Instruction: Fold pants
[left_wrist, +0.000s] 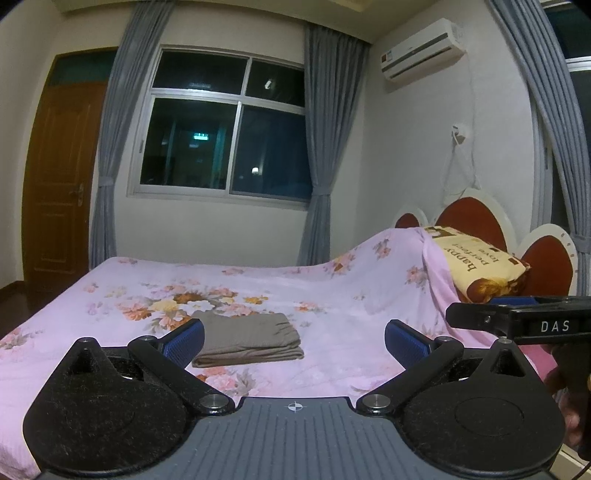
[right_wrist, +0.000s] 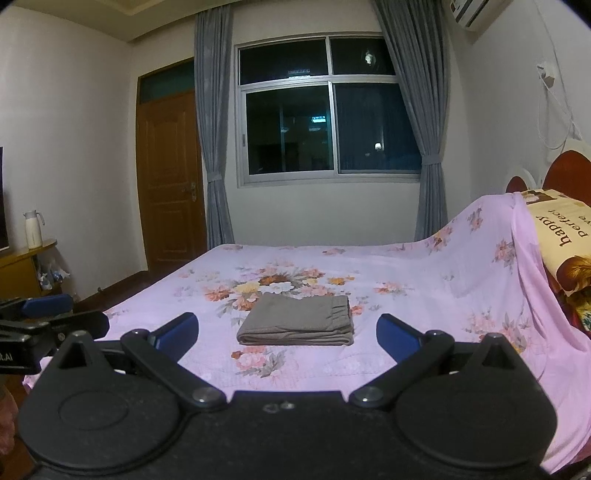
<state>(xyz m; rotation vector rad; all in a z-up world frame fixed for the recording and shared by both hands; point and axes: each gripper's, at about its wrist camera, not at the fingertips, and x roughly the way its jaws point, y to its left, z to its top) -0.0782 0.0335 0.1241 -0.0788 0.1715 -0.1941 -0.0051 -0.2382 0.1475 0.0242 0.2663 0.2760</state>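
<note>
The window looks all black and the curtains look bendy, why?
Left wrist view: the dark sliding window shows night outside, and the fisheye lens bows the grey curtains. Right wrist view: the same curving at the edges, with black corners.

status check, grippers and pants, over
Left gripper open, empty. Right gripper open, empty. Pants folded on bed, untouched. Nothing in the way.
</note>
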